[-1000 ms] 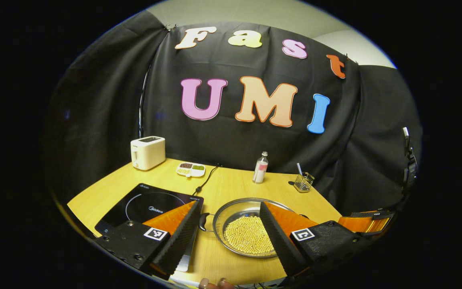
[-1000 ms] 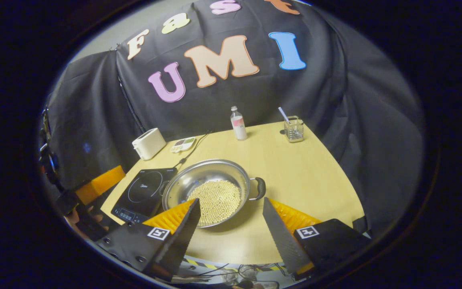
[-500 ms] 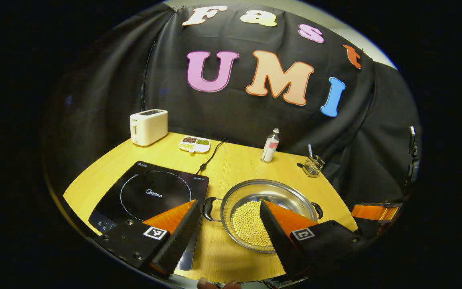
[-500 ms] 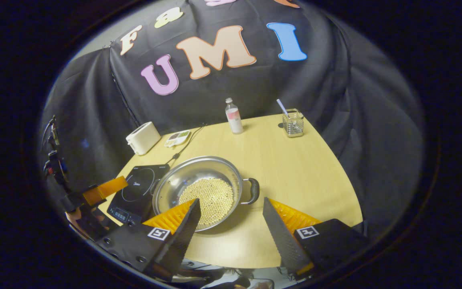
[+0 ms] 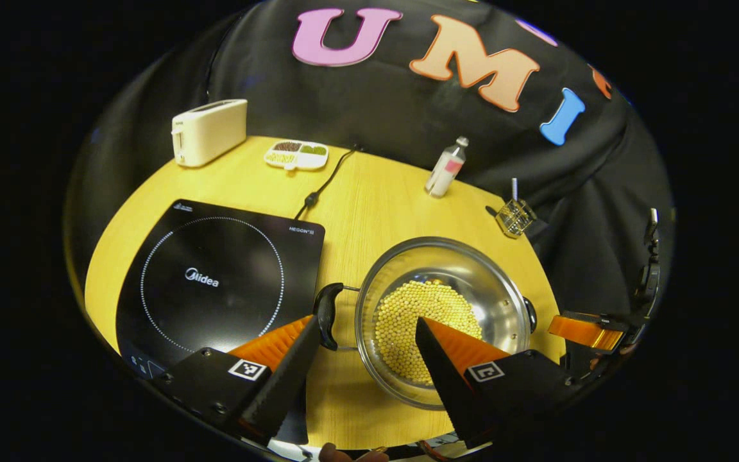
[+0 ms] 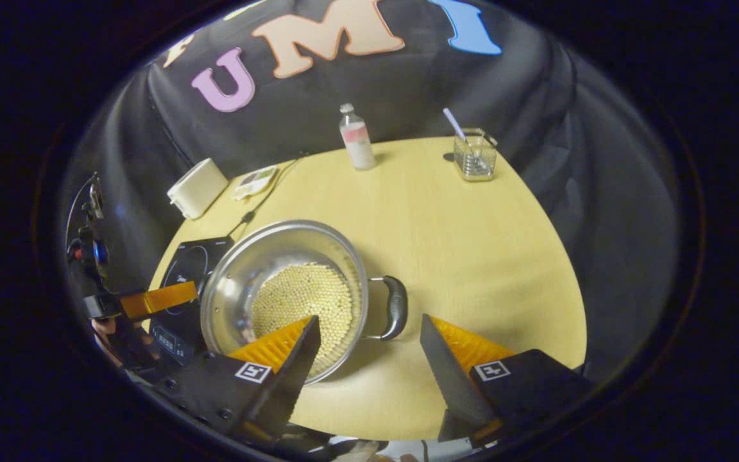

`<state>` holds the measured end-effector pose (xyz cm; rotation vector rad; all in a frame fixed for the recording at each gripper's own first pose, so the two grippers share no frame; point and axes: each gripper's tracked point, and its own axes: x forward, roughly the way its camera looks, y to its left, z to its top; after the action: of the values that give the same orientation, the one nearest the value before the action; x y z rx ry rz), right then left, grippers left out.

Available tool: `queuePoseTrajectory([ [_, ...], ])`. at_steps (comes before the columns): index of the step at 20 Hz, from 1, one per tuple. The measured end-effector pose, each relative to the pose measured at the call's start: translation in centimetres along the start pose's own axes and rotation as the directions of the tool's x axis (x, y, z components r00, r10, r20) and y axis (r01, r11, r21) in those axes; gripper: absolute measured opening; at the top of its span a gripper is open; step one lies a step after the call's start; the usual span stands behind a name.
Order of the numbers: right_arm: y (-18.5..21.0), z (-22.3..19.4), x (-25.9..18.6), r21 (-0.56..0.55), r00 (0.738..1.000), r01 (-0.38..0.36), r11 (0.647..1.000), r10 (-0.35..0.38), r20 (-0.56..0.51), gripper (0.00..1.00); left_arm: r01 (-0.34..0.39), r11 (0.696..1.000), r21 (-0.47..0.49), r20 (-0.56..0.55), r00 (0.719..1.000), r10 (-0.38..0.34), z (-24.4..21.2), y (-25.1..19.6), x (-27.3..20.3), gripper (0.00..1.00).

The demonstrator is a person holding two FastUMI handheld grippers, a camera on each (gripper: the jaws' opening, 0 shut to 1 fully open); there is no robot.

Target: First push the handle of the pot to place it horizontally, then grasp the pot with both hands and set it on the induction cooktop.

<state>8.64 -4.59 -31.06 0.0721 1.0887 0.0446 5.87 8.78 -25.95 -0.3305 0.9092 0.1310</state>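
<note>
Risk: pot is full of loose beans, so an uneven two-sided lift could tip it and spill them, or a finger could slip off a handle. Pot sits on table just right of induction cooktop. Left gripper gapes wide near its left handle; right gripper gapes wide near its right handle; neither holds anything.

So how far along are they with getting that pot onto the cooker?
Early on. The pot sits on the table beside the induction cooktop, its handles already pointing sideways. The left gripper and right gripper hang open near the handles, gripping nothing. Grasping, lifting and setting it down remain.
</note>
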Motion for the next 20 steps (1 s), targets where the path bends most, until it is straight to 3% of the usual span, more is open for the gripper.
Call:
queuePoseTrajectory([
  [4,-0.1,-0.5,3.1,0.039,0.995,-0.007,0.999,0.010,-0.095,0.99,-0.028,0.998,0.050,-0.090,0.995,0.032,-0.1,1.1,3.0,0.98],
  [6,-0.4,-1.0,4.5,0.041,0.990,0.005,0.999,0.001,-0.139,0.95,-0.020,0.998,0.054,-0.120,0.992,0.026,-0.5,1.0,3.8,0.98],
  [10,0.1,-1.1,6.1,0.077,0.985,-0.003,0.997,0.016,-0.170,0.99,-0.024,0.995,0.095,-0.137,0.990,0.037,-0.2,1.3,4.3,0.95],
  [12,0.3,-1.4,6.9,0.090,0.978,-0.013,0.996,0.031,-0.206,0.95,-0.025,0.994,0.109,-0.155,0.987,0.042,-0.3,1.0,4.3,0.94],
  [13,0.3,-1.7,7.1,0.089,0.975,-0.012,0.996,0.031,-0.220,0.99,-0.027,0.993,0.114,-0.150,0.988,0.044,0.2,0.9,4.6,0.94],
  [14,0.1,-1.8,7.3,0.079,0.973,-0.007,0.997,0.025,-0.228,0.89,-0.022,0.994,0.108,-0.166,0.985,0.040,-0.6,0.9,4.5,0.98],
  [20,-0.6,-2.6,7.7,0.047,0.967,0.013,0.999,0.000,-0.253,0.89,-0.030,0.998,0.063,-0.143,0.989,0.039,0.5,1.6,4.6,0.90],
])
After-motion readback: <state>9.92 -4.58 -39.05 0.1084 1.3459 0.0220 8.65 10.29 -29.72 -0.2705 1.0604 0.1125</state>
